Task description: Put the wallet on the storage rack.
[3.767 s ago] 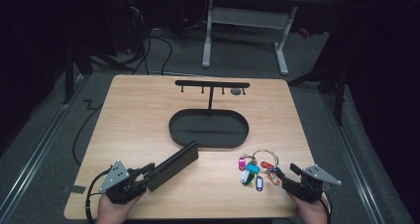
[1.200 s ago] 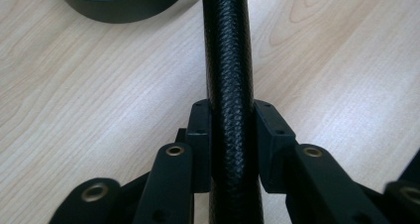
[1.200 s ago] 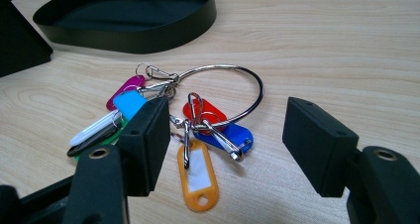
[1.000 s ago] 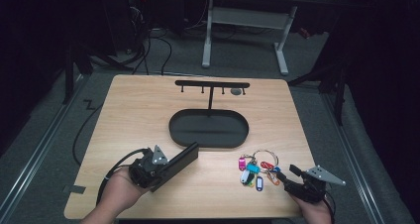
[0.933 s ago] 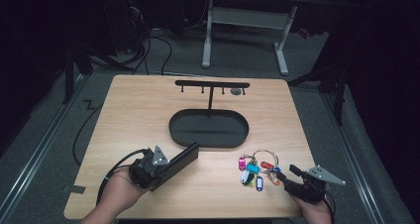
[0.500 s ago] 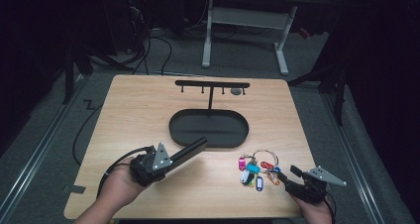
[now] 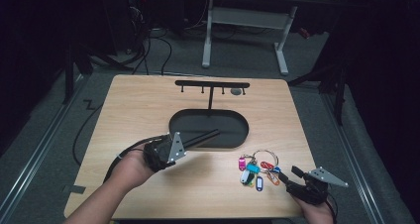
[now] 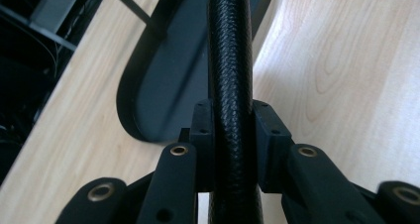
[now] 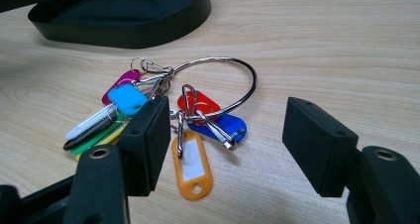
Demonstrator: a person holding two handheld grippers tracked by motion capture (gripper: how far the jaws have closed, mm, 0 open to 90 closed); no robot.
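Two grippers work over the wooden table; the left gripper has its jaws clamped on a black textured case, held edge-up over the near left rim of the black oval tray; the right gripper, jaws wide apart, rests near the table's front right corner, just beside a key ring with coloured tags lying on the surface.

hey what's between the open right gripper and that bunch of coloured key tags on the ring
Nothing: bare wooden tabletop separates the right gripper from the coloured key tags on the metal ring, seen in the right gripper view.
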